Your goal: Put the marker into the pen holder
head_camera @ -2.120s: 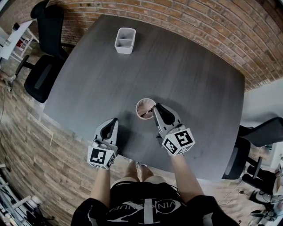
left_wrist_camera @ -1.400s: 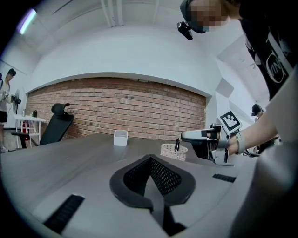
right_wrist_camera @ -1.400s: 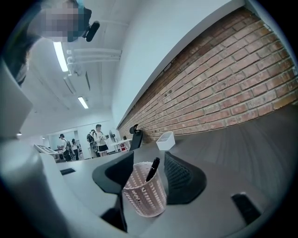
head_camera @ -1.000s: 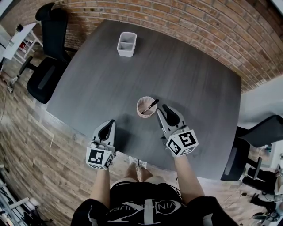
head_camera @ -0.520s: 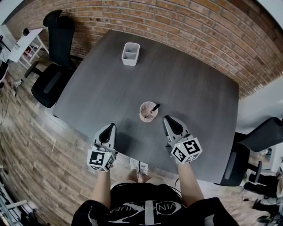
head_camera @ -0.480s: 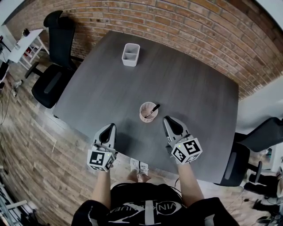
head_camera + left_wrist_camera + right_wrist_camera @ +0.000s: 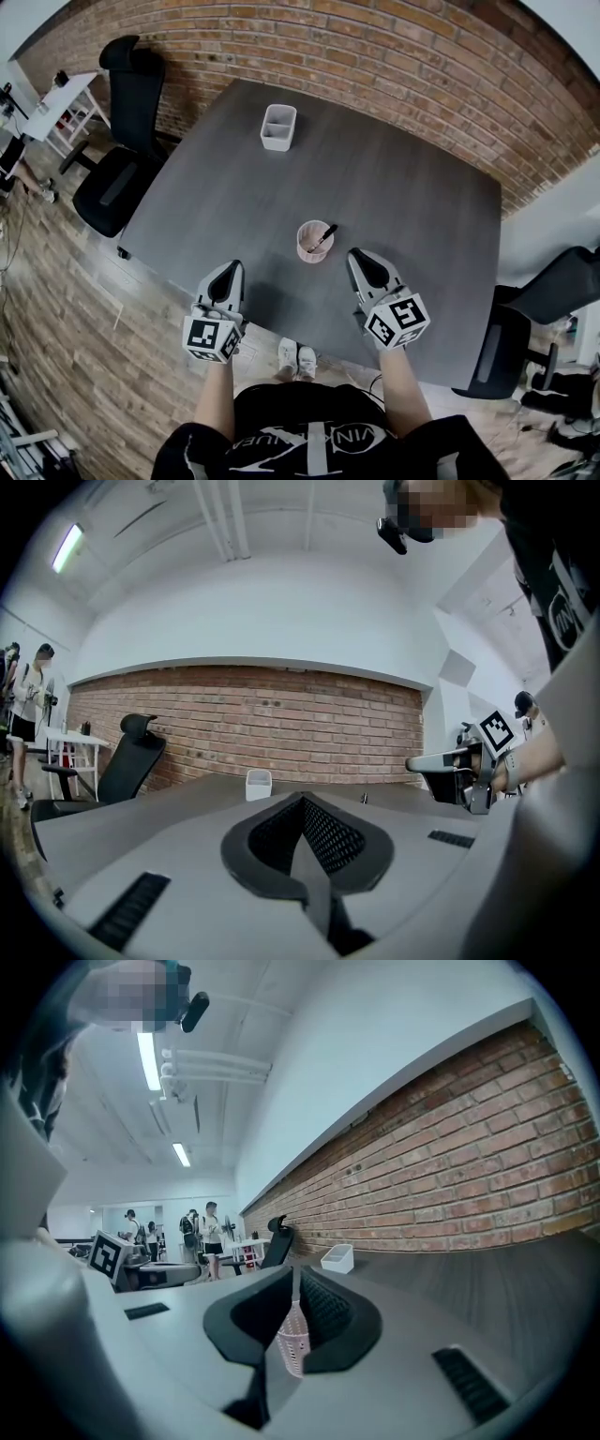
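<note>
Only the pen holder (image 7: 313, 246), its marker (image 7: 322, 237) sticking out, and the far white box (image 7: 278, 127) break up the open table (image 7: 422, 216).

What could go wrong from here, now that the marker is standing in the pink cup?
The marker leans on the rim of the cup with its end sticking out, so the light-looking cup might tip, or the marker might slide out. The shut, empty right gripper sits near the cup; a careless swing could knock it over.

Head view looks steeply down; both gripper views skim low across the table (image 7: 394, 169)
</note>
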Motion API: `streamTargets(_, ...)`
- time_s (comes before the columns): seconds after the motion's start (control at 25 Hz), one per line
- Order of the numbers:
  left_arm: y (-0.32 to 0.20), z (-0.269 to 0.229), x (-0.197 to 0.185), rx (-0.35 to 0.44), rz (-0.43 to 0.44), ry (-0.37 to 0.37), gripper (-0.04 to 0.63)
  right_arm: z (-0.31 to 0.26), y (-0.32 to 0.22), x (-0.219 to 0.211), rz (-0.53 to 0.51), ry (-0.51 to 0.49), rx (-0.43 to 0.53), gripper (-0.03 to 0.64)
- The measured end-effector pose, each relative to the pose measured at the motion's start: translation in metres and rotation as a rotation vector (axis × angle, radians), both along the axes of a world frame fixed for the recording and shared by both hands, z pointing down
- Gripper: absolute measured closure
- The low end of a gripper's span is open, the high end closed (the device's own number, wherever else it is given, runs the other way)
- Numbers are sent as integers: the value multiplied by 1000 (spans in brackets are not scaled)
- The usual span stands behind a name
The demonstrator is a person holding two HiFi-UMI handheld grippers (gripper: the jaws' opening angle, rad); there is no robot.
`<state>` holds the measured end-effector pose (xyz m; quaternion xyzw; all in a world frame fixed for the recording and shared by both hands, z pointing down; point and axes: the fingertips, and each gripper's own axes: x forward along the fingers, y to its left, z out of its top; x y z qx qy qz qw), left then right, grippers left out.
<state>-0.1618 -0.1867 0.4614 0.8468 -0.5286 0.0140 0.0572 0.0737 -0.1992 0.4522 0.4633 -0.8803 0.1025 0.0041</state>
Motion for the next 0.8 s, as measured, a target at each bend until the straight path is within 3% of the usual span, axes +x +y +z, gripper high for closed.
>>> streamTargets(0.8, 5, -26, -5, 40, -25, 17, 581, -22, 13, 1, -13, 18, 42, 583)
